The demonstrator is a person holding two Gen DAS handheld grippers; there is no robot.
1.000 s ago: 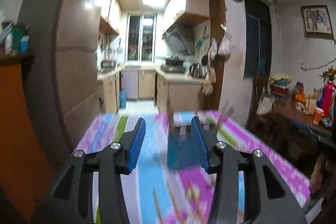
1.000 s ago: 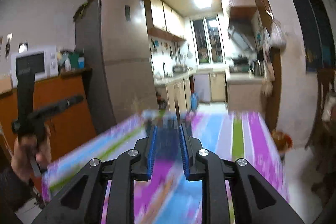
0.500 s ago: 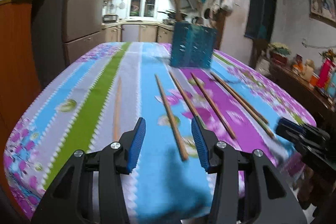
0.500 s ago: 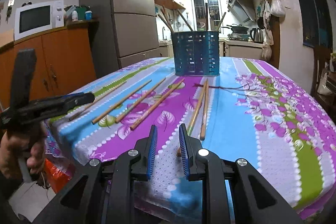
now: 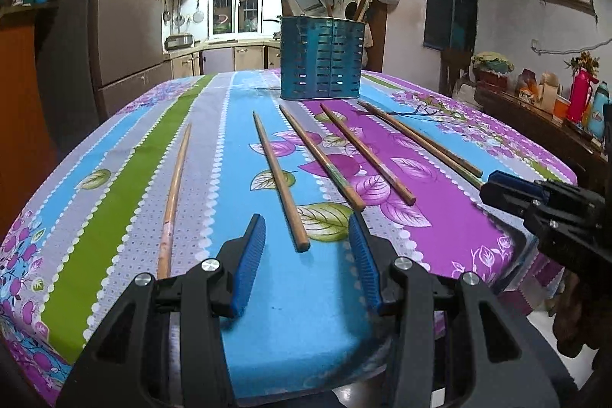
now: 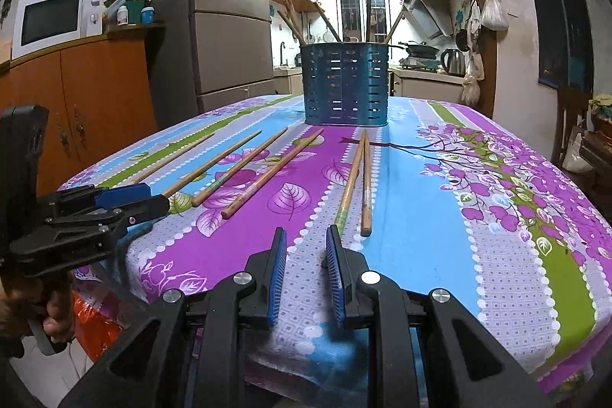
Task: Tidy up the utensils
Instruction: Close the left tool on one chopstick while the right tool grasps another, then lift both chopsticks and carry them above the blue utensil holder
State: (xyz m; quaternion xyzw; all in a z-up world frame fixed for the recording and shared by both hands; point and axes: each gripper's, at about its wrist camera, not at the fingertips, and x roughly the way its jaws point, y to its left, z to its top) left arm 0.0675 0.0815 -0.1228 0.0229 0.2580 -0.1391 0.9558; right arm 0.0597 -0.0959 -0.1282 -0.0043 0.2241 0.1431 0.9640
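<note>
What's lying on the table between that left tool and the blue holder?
In the left wrist view, a chopstick lies on the tablecloth between the left tool and the holder, its near end just ahead of the open jaws.

Chopsticks lying on the tablecloth (image 5: 214, 155) in front of the holder: six (image 5: 281, 180), laid lengthwise, two of them paired side by side.
Holder: one blue slotted holder (image 5: 321, 58), standing upright beyond the chopsticks.
Sticks standing in the holder: about five (image 6: 292, 18); exact count unclear.
Grippers: two, left gripper (image 5: 308, 234) and right gripper (image 6: 302, 243), both short of the holder.
</note>
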